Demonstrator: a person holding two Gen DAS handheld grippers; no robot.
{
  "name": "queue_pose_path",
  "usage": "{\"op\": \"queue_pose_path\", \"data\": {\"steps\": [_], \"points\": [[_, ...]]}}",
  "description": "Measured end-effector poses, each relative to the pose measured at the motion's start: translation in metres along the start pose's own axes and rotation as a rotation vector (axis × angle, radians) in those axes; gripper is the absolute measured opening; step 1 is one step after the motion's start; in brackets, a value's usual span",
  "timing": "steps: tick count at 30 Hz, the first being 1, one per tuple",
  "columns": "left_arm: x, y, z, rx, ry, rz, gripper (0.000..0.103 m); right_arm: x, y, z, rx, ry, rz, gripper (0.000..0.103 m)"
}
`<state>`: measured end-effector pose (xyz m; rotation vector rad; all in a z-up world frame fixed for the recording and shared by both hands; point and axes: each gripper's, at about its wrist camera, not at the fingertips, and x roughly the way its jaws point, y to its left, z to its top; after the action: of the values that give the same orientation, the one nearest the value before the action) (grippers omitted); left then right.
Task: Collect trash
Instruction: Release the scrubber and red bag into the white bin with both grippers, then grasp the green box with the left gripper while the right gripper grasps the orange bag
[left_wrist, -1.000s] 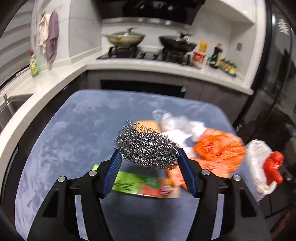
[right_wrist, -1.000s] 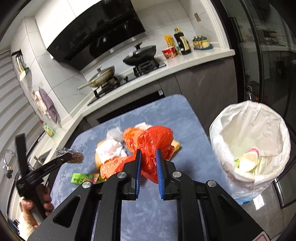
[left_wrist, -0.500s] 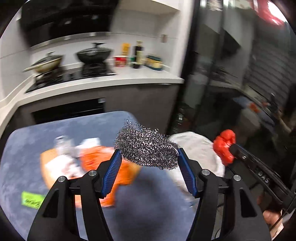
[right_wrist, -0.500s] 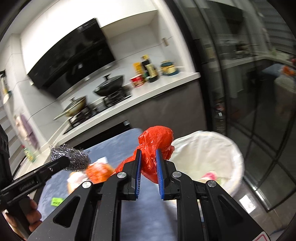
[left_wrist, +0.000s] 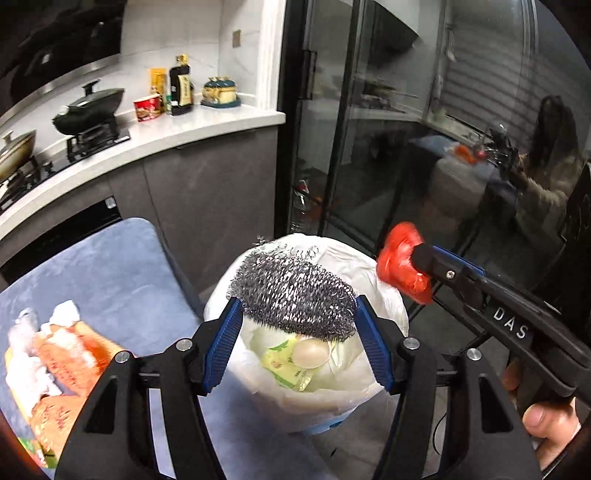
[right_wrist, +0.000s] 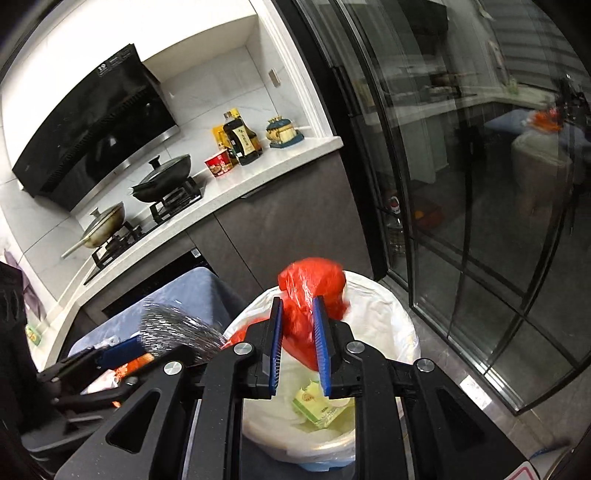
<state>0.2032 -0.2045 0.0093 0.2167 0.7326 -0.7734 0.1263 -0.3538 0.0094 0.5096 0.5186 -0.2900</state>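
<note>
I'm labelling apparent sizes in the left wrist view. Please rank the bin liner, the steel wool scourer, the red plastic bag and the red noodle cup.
1. bin liner
2. steel wool scourer, though nearness to the camera inflates it
3. red plastic bag
4. red noodle cup, far off on the counter

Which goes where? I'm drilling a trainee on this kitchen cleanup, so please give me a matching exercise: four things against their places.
Things:
1. steel wool scourer
2. red plastic bag
3. egg
4. instant noodle cup

Places:
A. inside the white-lined trash bin
B. on the white counter
C. between the left gripper jaws
D. between the right gripper jaws, which are opening

Pairs: 1-C, 2-D, 3-A, 4-B
</note>
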Motion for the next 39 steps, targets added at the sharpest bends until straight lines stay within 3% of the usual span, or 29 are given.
{"op": "queue_pose_path", "data": {"steps": [5,7,8,11,18,22,29,39], "points": [[0.023,-0.002,0.001,0.006,0.039,-0.012,0.059,0.013,-0.007,0.001,0.001,0.02,-0.013,0.019],[0.024,0.0,0.0,-0.007,0.036,-0.007,0.068,0.014,-0.007,0.001,0.01,0.017,-0.008,0.026],[0.022,0.002,0.0,-0.015,0.025,0.003,0.076,0.012,-0.006,0.0,0.011,0.011,-0.01,0.031],[0.017,0.01,0.003,-0.035,0.002,0.033,0.084,0.007,-0.003,0.001,0.007,-0.006,-0.008,0.037],[-0.004,0.037,0.004,-0.133,-0.028,0.065,0.085,-0.005,0.005,0.003,0.01,-0.029,0.016,0.046],[-0.023,0.053,-0.001,-0.176,-0.043,0.101,0.092,-0.012,0.018,0.002,0.0,-0.035,0.04,0.049],[-0.06,0.089,-0.023,-0.265,-0.047,0.221,0.094,-0.023,0.059,-0.007,-0.045,-0.025,0.115,0.053],[-0.118,0.182,-0.082,-0.539,0.026,0.453,0.095,-0.027,0.14,-0.041,-0.172,0.018,0.2,0.059]]}}
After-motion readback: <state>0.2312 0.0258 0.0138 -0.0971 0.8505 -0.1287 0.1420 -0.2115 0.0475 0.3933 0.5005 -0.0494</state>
